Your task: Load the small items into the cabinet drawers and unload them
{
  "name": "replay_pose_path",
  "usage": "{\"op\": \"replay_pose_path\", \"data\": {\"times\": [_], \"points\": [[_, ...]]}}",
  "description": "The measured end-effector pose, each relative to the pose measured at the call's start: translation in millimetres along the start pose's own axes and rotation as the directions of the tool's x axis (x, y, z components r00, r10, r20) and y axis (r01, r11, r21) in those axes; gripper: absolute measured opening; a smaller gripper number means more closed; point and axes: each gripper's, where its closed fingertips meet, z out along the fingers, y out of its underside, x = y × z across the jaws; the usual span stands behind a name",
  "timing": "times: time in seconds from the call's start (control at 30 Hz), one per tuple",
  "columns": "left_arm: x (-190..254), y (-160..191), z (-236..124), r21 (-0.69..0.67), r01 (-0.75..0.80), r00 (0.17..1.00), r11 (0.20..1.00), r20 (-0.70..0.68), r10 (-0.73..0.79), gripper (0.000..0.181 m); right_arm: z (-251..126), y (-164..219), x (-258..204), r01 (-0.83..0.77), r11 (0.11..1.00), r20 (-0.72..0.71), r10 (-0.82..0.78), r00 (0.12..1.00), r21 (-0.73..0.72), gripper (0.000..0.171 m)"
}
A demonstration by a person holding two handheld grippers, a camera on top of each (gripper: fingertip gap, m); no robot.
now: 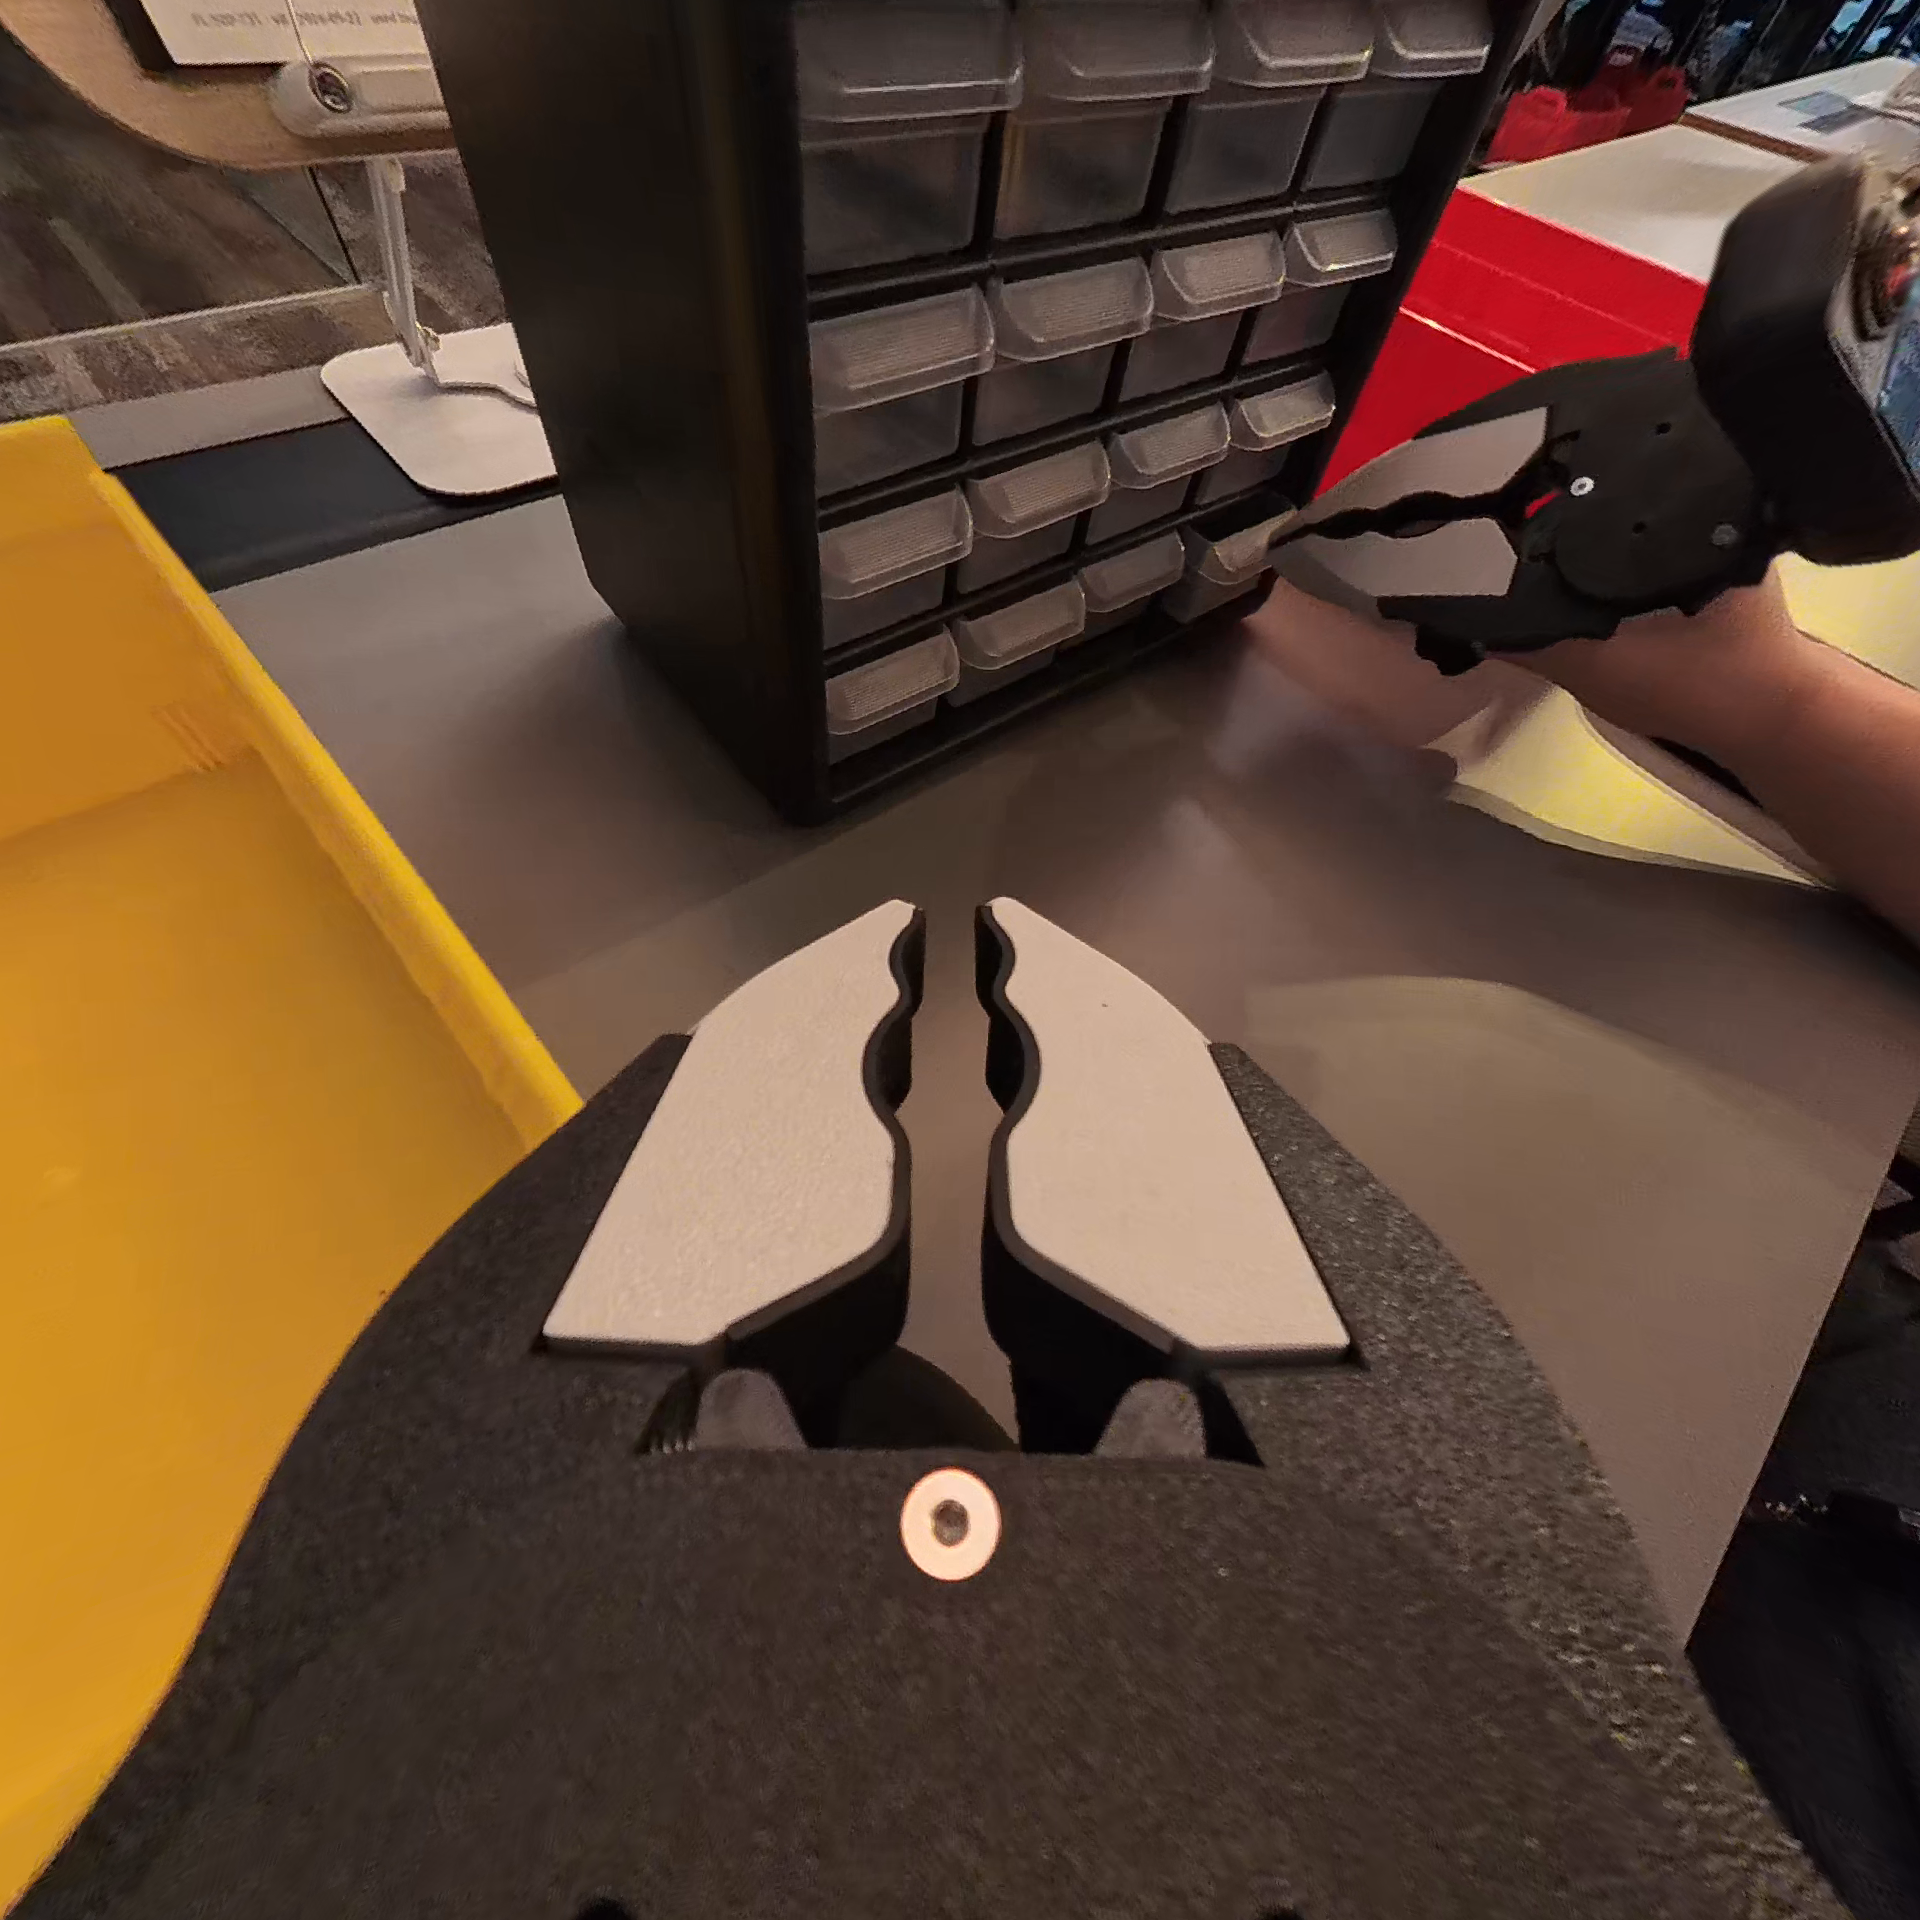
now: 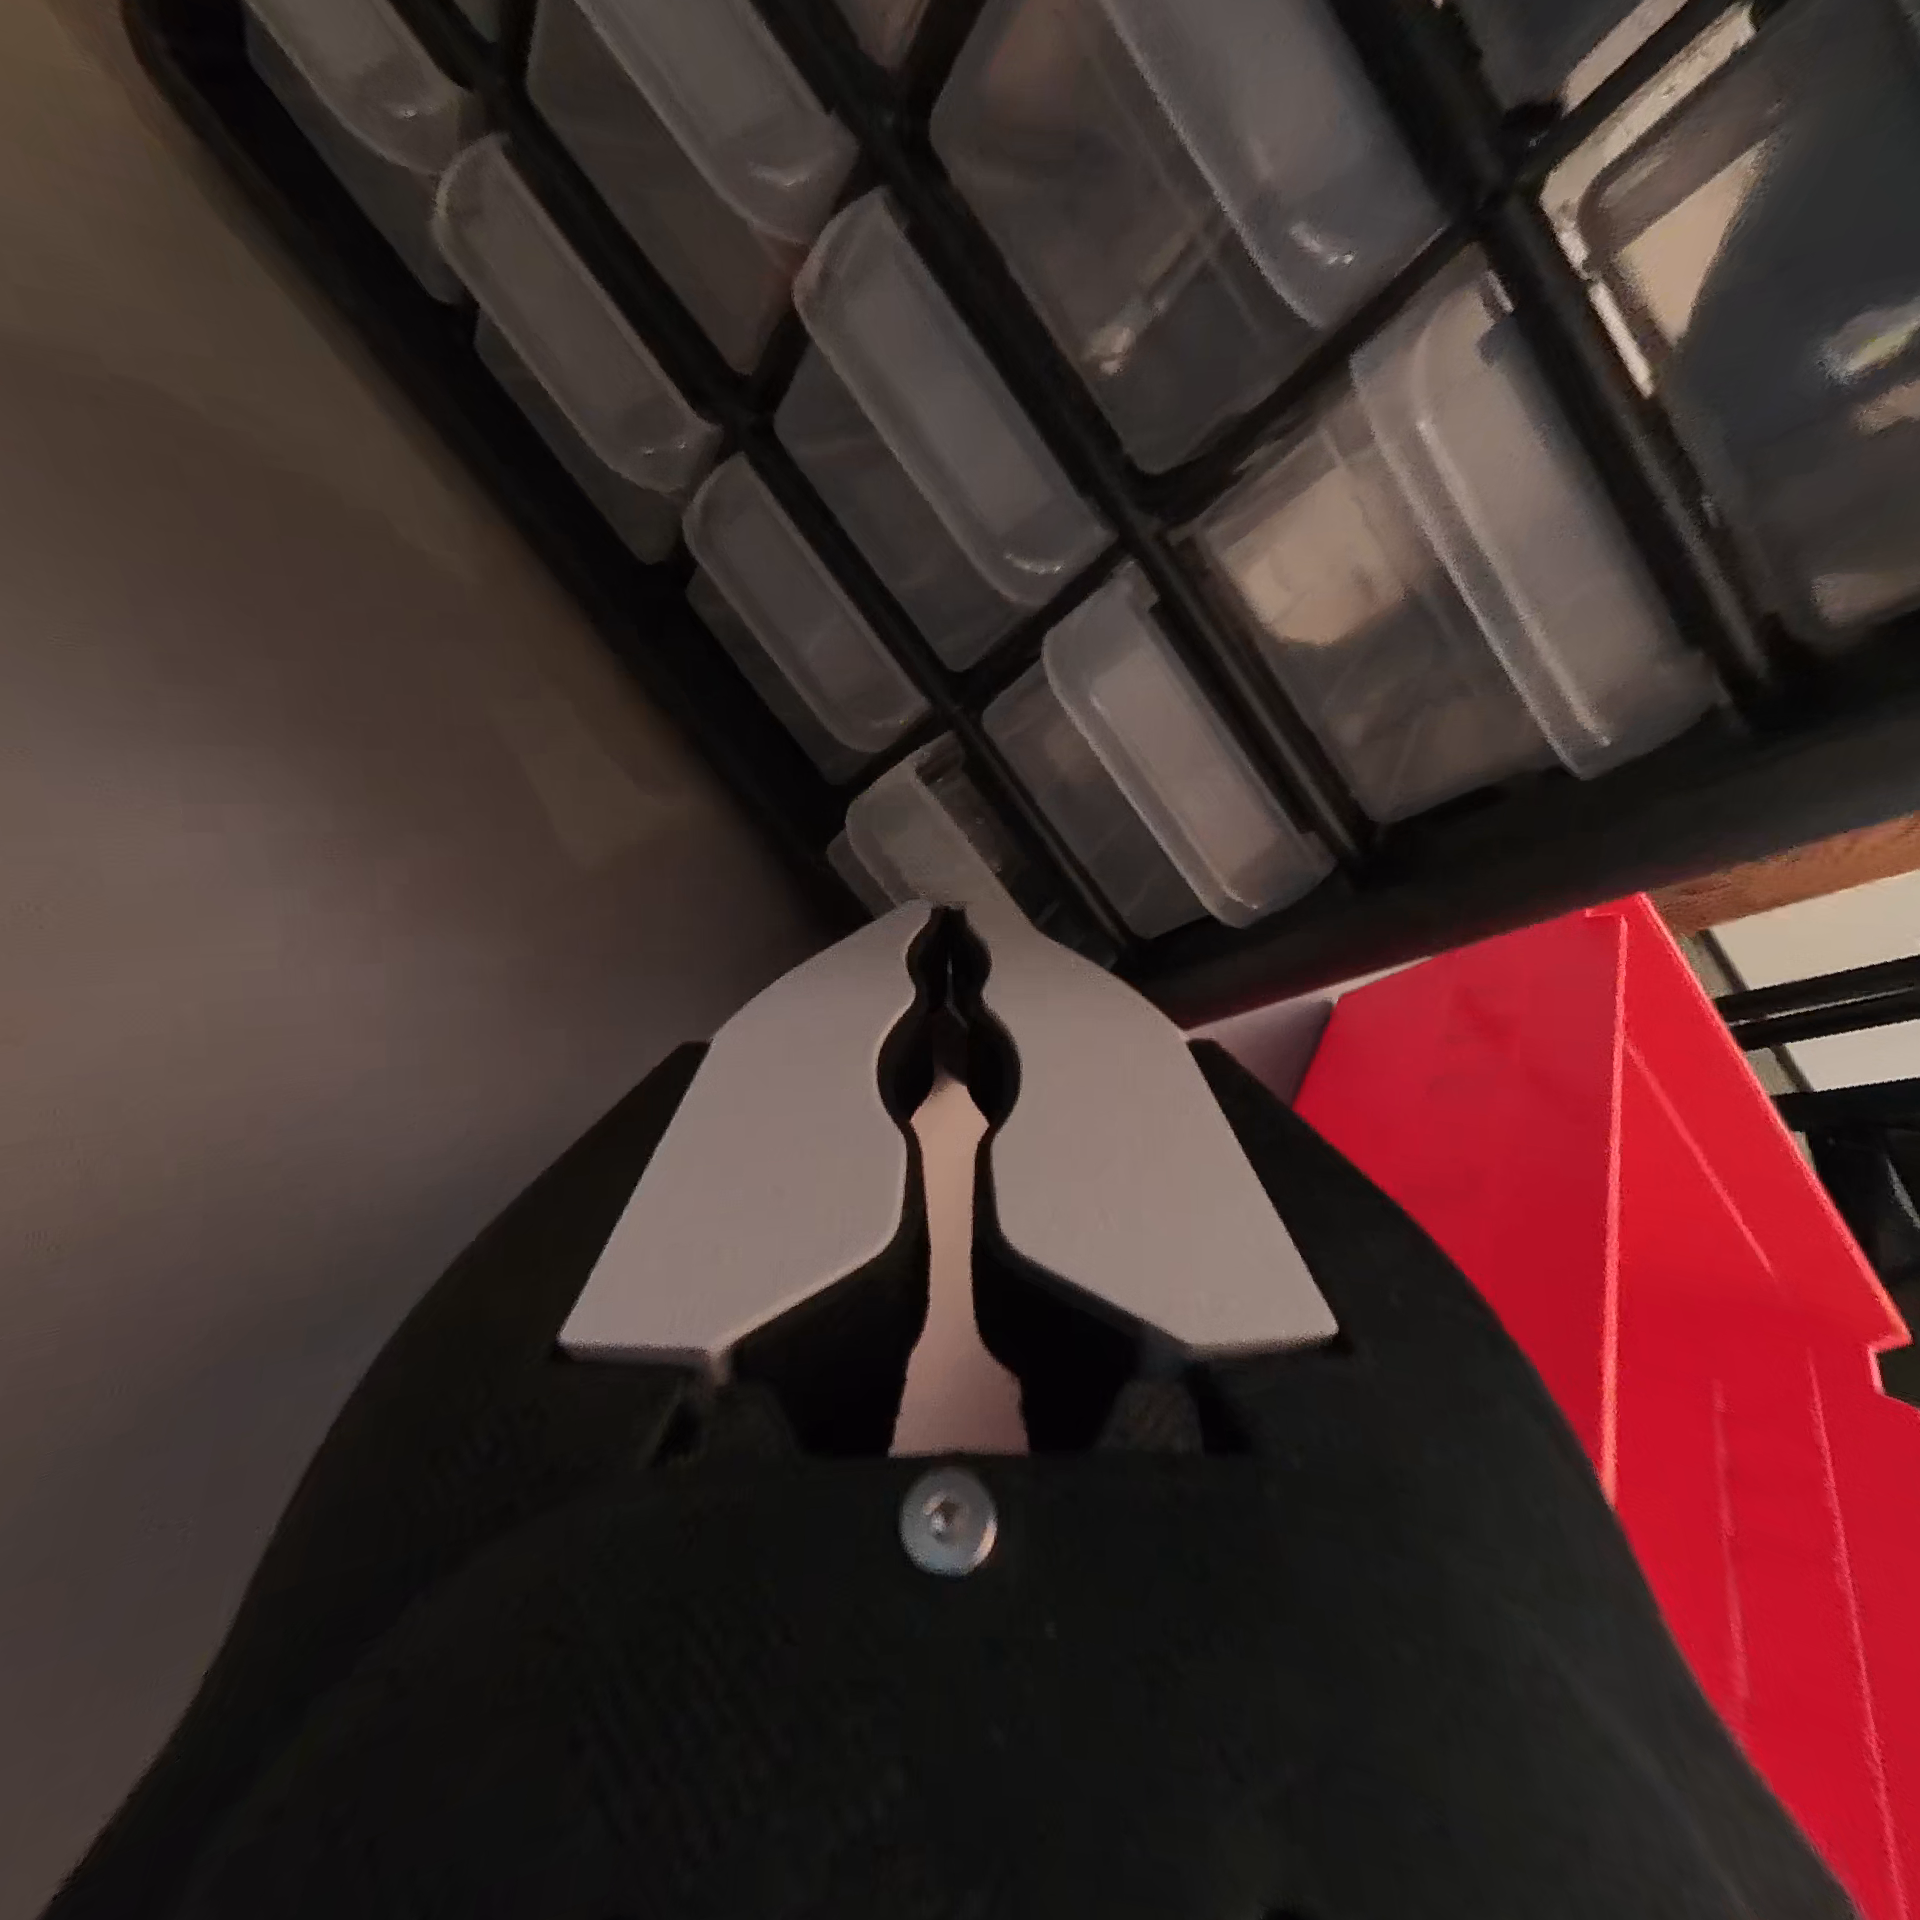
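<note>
I clamp right gripper [image 2: 948, 925] on bottom-right drawer [image 1: 1231, 556] handle; left gripper [image 1: 948, 925] slightly apart, empty; loading not yet begun.

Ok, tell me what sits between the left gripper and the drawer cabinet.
Nothing: in the left wrist view only bare grey tabletop separates the left gripper from the black drawer cabinet. The yellow bin lies off to the side.

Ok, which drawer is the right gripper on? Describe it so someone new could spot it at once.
Find the black drawer cabinet standing on the grey table, between the yellow bin and the red bin. Go to its bottom row, far right column. That clear drawer is the only one with the right gripper pinched on its handle lip and sitting slightly proud of its neighbours.
</note>
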Motion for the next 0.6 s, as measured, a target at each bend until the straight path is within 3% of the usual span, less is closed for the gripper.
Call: {"op": "replay_pose_path", "data": {"times": [0.43,0.6], "points": [[-7,6,-15,0.007,0.019,1.0,1.0,0.013,-0.019,0.008,13,-5,12,-0.013,1.0,-0.024,0.013,1.0,-0.005,0.002],[-11,6,-26,0.01,0.025,0.999,1.0,0.042,-0.025,0.012,-30,-14,2,-0.125,0.99,0.048,0.121,0.991,0.073,0.002]]}}
